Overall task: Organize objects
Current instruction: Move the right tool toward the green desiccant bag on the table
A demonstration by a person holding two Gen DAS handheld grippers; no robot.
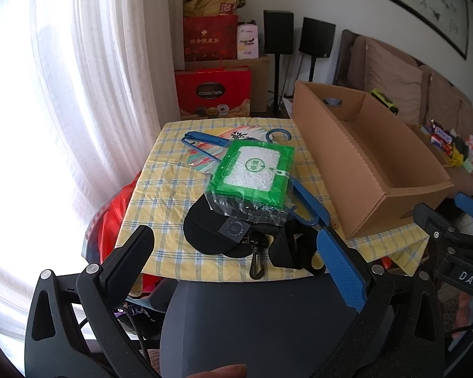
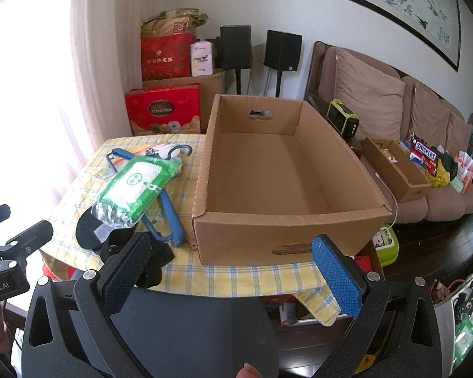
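Observation:
An empty cardboard box (image 2: 268, 157) stands on the right half of a table with a yellow checked cloth (image 2: 236, 277); it also shows in the left wrist view (image 1: 362, 157). Left of it lies a pile: a green-and-white packet (image 1: 255, 168) on a blue hanger (image 1: 306, 201), over a black cap (image 1: 211, 230) and a black strap with a clip (image 1: 287, 249). A patterned fan (image 1: 205, 154) lies underneath. The pile shows in the right wrist view too, with the packet (image 2: 132, 182) on top. My left gripper (image 1: 236, 258) is open in front of the cap. My right gripper (image 2: 230, 267) is open before the box's near wall.
Red gift boxes (image 1: 213, 94) and two black speakers (image 2: 258, 50) stand behind the table by a white curtain (image 1: 78, 94). A brown sofa (image 2: 410, 126) with a smaller box of snacks (image 2: 394, 167) is at the right. A dark chair back (image 1: 252, 324) sits below the grippers.

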